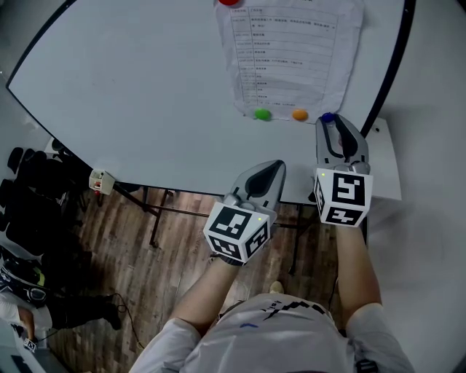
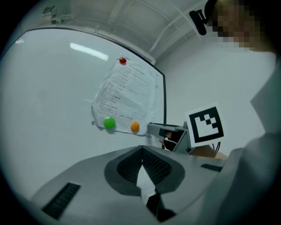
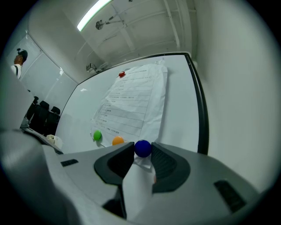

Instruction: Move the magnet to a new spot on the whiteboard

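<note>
Whiteboard (image 1: pixel 145 87) fills my head view, a printed sheet (image 1: pixel 291 51) at one o'clock, its print too small to read. My left tool (image 2: pixel 142 151) is clenched on nothing near the board's lower edge. A green magnet (image 1: pixel 262 114) and an orange magnet (image 1: pixel 299 114) pin the sheet's bottom; the red magnet (image 1: pixel 229 2) is cut off at twelve. Just right of the orange one, my right tool (image 1: pixel 330 124) grasps the round, glossy blue magnet (image 3: pixel 142 148) against the board.

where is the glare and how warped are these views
Left gripper view: a pale streak of glare lies on the whiteboard, and the fisheye bows its frame. Right gripper view: the ceiling light is blown out, while the blue magnet is sharp. Head view: even light, board edge curved.
</note>
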{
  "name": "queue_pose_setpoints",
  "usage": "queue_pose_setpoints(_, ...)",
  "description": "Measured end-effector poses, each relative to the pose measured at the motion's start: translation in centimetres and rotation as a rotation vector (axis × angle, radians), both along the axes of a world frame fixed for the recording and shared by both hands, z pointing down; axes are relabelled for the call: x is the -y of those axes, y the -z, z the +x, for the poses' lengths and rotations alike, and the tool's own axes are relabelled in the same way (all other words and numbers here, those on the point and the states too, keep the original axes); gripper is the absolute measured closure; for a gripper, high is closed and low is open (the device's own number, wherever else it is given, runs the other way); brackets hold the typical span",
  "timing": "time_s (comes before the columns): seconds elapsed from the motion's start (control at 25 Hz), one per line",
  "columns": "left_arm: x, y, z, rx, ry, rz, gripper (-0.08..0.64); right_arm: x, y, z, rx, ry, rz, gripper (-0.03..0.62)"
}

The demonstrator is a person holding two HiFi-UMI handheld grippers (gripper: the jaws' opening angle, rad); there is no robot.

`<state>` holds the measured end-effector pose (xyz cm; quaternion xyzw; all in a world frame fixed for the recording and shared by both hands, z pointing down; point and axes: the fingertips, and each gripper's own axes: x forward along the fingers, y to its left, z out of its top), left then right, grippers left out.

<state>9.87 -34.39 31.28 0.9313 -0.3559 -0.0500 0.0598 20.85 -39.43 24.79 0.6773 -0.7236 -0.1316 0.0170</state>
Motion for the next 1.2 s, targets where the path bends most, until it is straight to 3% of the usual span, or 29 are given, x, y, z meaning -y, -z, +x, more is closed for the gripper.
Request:
queue_pose_setpoints(0.44, 0.5, -0.4, -0.2, 0.002, 0.005, -0.008, 0.549, 0.7, 0.0, -0.1, -0.030, -0.042, -0.006, 0.465)
queue_pose_setpoints(0.72, -0.1, -0.5, -0.9, -0.002, 0.004, -0.008, 0.549, 1.0, -0.2, -0.5, -0.135, -0.148, -0.039, 0.465)
queue_pose_setpoints(1.2, -0.8, -0.6, -1.2, -0.005, -0.016, -0.011, 0.549, 0.8, -0.4, -0.5, -0.101, -0.104, -0.049, 0.463)
